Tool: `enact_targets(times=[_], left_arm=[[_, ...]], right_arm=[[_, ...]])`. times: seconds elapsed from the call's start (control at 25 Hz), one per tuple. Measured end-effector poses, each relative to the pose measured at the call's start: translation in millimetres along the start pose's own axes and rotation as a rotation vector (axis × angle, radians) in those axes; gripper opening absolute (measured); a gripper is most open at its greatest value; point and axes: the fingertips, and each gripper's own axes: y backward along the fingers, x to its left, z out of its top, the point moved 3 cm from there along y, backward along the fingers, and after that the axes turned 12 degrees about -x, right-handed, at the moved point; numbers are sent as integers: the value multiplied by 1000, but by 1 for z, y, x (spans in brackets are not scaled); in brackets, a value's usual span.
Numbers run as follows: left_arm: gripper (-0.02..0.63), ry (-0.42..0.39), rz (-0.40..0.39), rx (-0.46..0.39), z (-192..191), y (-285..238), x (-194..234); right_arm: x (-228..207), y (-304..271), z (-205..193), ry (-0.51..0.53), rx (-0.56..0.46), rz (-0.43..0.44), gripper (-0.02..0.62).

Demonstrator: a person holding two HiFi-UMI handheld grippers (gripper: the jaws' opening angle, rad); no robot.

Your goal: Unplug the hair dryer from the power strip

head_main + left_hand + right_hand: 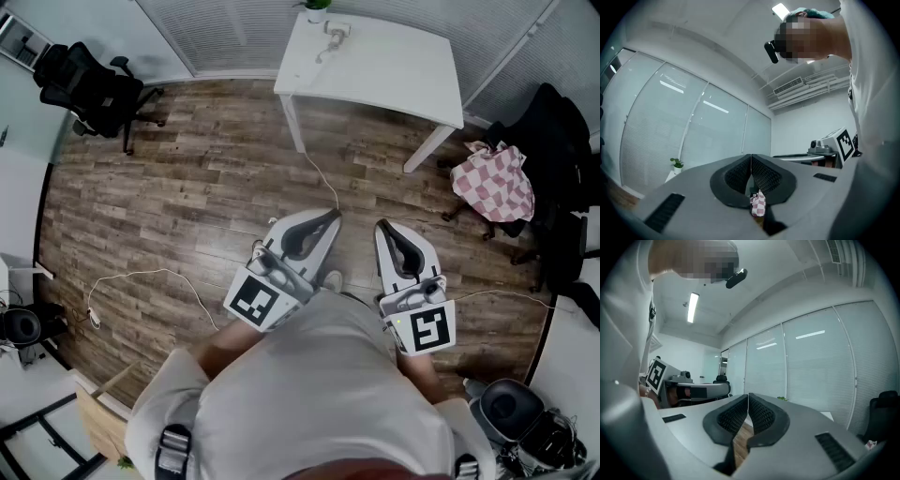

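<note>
Shirt [309, 394]: pale, fills the bottom of the head view; one forearm [214, 352] shows beneath it on the left side
Left gripper [334, 218]: jaws shut, pads meeting at the tips, nothing held; in its own view only a scrap of checkered cloth, far behind, shows through the gap under the pads
Right gripper [382, 226]: jaws shut, empty; its own view shows wood floor through the lower gap
Pose: both held close against the torso, side by side but apart, roughly level, aimed at the white table [394, 66]; the left one slants inward toward the right one
Power strip [336, 31]: small pale piece at the table's far edge, beside the potted plant [317, 7], well away from both grippers; too small to be sure; the hair dryer cannot be made out
Head view only: plank floor [187, 197]; table top; cords; checkered cloth [494, 183] draped over a chair on the right
Gripper views only: ceiling, strip light, glass walls with blinds; each also catches the other gripper's marker cube off to one side
Count: two grippers; two marker cubes [255, 302]; one table; one plant; three white cords, one [317, 173] by the table leg, one [141, 275] looping at left, one [497, 292] at right; one black office chair [89, 86] at left
</note>
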Motion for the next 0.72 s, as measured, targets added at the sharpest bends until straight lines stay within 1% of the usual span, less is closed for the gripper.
enact_targets(times=[0.16, 0.44, 0.56, 0.72], left_arm=[[32, -33, -22, 9, -8, -2, -3], [32, -8, -1, 1, -7, -7, -10], [32, -20, -7, 3, -10, -7, -16], [32, -13, 16, 14, -13, -9, -21]], right_arm=[[-5, 2, 0, 1, 1, 3, 35], [-10, 8, -1, -30, -27, -5, 35], [-12, 13, -1, -33, -30, 3, 35], [-14, 16, 1, -37, -31, 15, 35]])
